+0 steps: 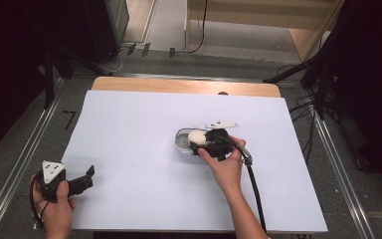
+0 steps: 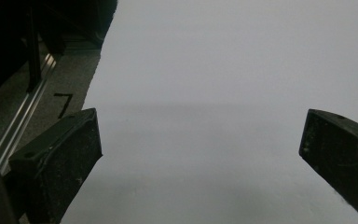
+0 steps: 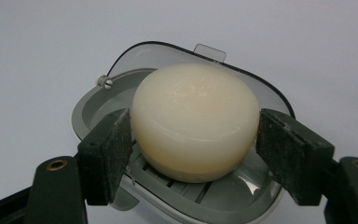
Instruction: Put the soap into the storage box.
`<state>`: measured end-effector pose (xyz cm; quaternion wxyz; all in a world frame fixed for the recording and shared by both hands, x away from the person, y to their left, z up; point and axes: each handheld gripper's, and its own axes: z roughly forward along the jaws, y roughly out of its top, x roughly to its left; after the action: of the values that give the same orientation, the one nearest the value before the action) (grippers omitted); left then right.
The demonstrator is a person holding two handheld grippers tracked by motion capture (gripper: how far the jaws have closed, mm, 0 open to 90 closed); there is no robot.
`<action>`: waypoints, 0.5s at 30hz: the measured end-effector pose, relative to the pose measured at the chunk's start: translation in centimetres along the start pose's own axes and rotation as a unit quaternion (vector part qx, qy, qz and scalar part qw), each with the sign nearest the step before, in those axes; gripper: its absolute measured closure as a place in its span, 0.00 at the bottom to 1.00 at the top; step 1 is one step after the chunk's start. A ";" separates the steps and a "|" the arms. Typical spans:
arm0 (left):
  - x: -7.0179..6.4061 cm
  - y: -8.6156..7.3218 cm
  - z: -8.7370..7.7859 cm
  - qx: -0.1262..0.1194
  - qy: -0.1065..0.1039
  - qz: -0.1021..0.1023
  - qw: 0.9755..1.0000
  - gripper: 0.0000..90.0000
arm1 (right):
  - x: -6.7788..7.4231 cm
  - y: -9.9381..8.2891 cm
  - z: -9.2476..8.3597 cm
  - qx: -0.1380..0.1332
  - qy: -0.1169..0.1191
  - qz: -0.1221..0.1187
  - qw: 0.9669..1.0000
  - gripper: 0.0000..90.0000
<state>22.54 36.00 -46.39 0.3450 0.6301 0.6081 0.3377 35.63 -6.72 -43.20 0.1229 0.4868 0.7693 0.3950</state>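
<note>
A round cream soap bar [image 3: 193, 116] sits between the pads of my right gripper [image 3: 196, 140], which press on its two sides. Under it is a grey soap box [image 3: 98, 109] with a slatted insert, its clear lid [image 3: 168, 53] swung open behind. Whether the soap rests on the insert or hangs just above it I cannot tell. From above, the soap [image 1: 197, 136], the box [image 1: 181, 142] and my right gripper [image 1: 202, 143] are at the table's middle. My left gripper [image 1: 87, 177] is open at the near left corner, with only white sheet between its jaws [image 2: 200, 149].
A white sheet [image 1: 139, 124] covers the table; bare wood [image 1: 179, 85] shows at the far edge. Metal rails [image 1: 25, 149] run on the floor beside the table. The right gripper's cable [image 1: 254, 189] trails back over the sheet.
</note>
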 end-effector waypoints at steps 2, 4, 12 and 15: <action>0.0 0.0 0.0 0.000 0.000 0.000 1.000 0.00 | 0.0 0.0 -0.1 -0.003 0.002 -0.001 1.000 0.31; 0.0 0.0 0.0 -0.001 0.000 0.000 1.000 0.00 | -0.1 0.1 -0.3 -0.007 0.004 0.001 1.000 0.31; 0.0 0.0 0.0 -0.001 0.000 0.001 1.000 0.00 | -0.5 0.3 -1.3 -0.021 0.003 0.005 1.000 0.30; 0.0 0.0 0.0 -0.001 0.000 0.001 1.000 0.00 | -0.9 0.3 -1.8 -0.029 0.000 0.002 1.000 0.29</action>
<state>22.55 35.95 -46.40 0.3449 0.6307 0.6071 0.3386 35.23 -8.35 -41.97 0.1362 0.4850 0.7563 0.4174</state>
